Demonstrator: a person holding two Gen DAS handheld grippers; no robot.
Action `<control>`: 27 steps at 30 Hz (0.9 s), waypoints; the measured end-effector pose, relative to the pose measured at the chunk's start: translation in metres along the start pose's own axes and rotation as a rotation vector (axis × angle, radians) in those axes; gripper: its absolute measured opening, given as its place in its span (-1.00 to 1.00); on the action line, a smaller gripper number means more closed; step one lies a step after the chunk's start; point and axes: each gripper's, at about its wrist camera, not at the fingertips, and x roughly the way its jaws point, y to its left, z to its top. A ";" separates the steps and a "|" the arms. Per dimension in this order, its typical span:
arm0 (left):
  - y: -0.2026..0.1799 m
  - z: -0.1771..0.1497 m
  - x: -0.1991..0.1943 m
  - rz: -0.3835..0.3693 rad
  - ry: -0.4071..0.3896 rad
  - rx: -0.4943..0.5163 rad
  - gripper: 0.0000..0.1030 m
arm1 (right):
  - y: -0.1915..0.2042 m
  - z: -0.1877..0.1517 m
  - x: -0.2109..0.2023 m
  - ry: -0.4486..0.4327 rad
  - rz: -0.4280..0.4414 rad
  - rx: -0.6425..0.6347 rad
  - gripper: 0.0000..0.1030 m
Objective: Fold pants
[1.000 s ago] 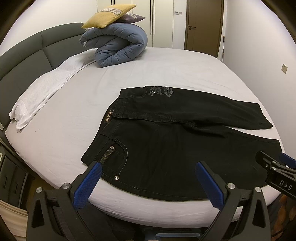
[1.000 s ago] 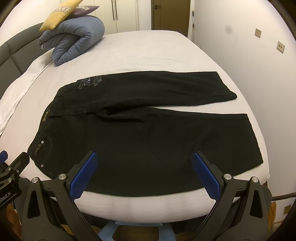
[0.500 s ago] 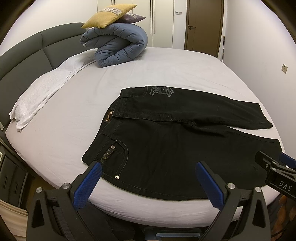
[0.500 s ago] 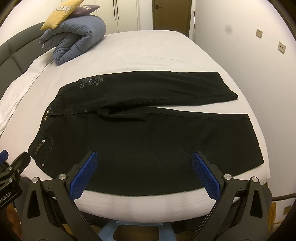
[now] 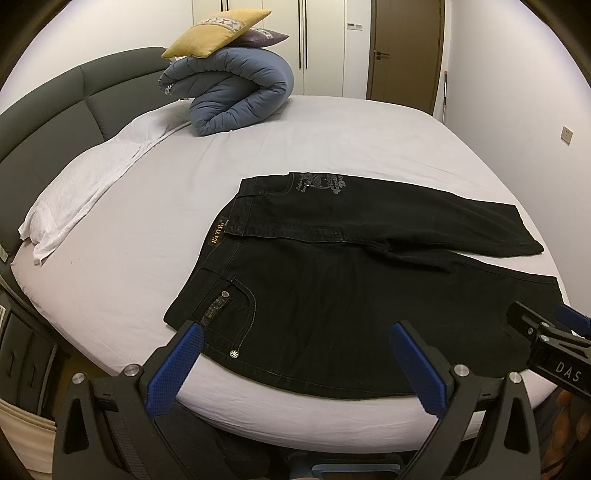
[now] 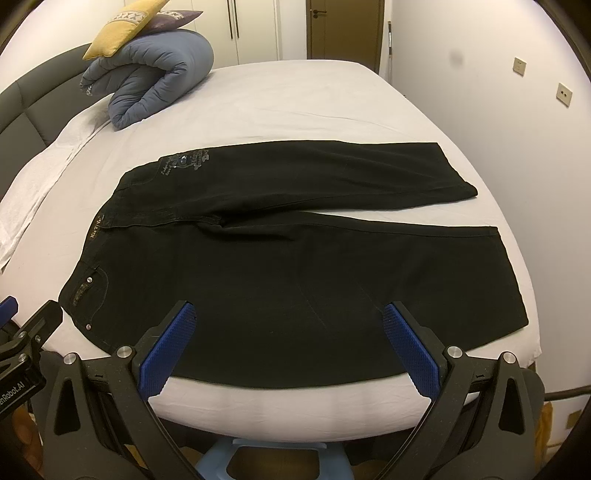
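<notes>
Black pants point(image 5: 332, 288) lie flat on the white bed, waistband to the left, both legs stretched to the right; they also show in the right wrist view point(image 6: 295, 258). The far leg point(image 6: 332, 181) lies apart from the near leg point(image 6: 406, 269). My left gripper point(image 5: 295, 365) is open and empty, hovering at the near bed edge by the hip pocket. My right gripper point(image 6: 288, 343) is open and empty, at the near edge over the near leg. Each gripper shows at the edge of the other's view.
A rolled blue duvet point(image 5: 236, 96) with a yellow pillow point(image 5: 214, 33) on top sits at the bed's far left. A white sheet point(image 5: 88, 184) lies along the dark headboard point(image 5: 48, 114). A wall point(image 6: 517, 129) stands close on the right. A door point(image 5: 406, 48) is at the back.
Both views have shifted very slightly nearer to the pants. The pants have not moved and both grippers stay open.
</notes>
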 end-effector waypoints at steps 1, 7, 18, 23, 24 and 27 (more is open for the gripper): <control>0.000 0.000 0.000 -0.001 0.000 0.000 1.00 | 0.000 0.000 0.000 0.000 0.000 0.000 1.00; 0.000 0.000 0.000 0.000 0.000 0.000 1.00 | 0.001 -0.001 0.000 0.001 0.002 -0.001 1.00; -0.002 0.002 -0.002 0.008 -0.005 0.010 1.00 | 0.004 -0.001 0.001 0.005 0.007 -0.008 1.00; -0.002 0.003 -0.003 0.010 -0.015 0.013 1.00 | 0.003 0.000 0.000 0.006 0.011 -0.011 1.00; -0.002 0.003 -0.003 0.010 -0.015 0.014 1.00 | 0.003 0.000 0.000 0.007 0.011 -0.011 1.00; -0.002 0.003 -0.002 0.013 -0.016 0.016 1.00 | 0.003 0.000 0.000 0.009 0.011 -0.011 1.00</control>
